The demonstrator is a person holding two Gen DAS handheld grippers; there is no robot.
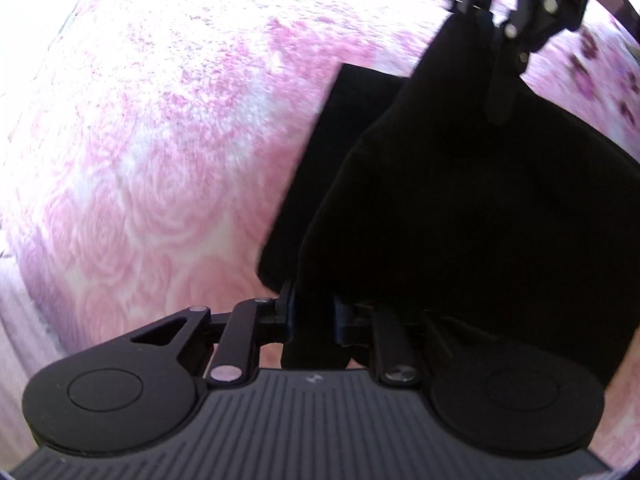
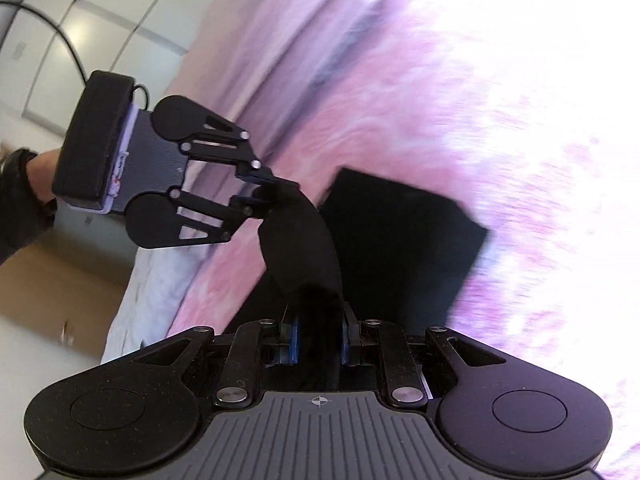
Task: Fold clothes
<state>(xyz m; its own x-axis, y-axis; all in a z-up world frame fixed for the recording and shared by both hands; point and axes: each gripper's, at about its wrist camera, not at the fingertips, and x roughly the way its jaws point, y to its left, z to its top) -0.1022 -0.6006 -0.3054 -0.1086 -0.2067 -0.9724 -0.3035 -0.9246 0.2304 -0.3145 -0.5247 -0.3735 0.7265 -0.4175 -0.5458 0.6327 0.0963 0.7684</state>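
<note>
A black garment [image 1: 460, 200] lies partly folded on a pink rose-patterned bedspread [image 1: 160, 160]. One edge of it is lifted between the two grippers. My left gripper [image 1: 314, 312] points steeply down with black cloth filling the gap between its pads. From the right wrist it appears as the left gripper [image 2: 260, 192], with the cloth arching from its tips. My right gripper [image 2: 320, 332] is shut on the other end of that raised strip, above the flat part of the garment [image 2: 400, 232]. In the left wrist view, the right gripper [image 1: 486, 20] pinches a corner at the top right.
The bedspread [image 2: 480, 120] ends at the bed's edge on the left, with a white sheet [image 2: 152, 280] hanging below it. Beyond are white cabinet doors [image 2: 100, 20] and a brown floor [image 2: 60, 280]. A person's hand [image 2: 40, 172] holds the left gripper.
</note>
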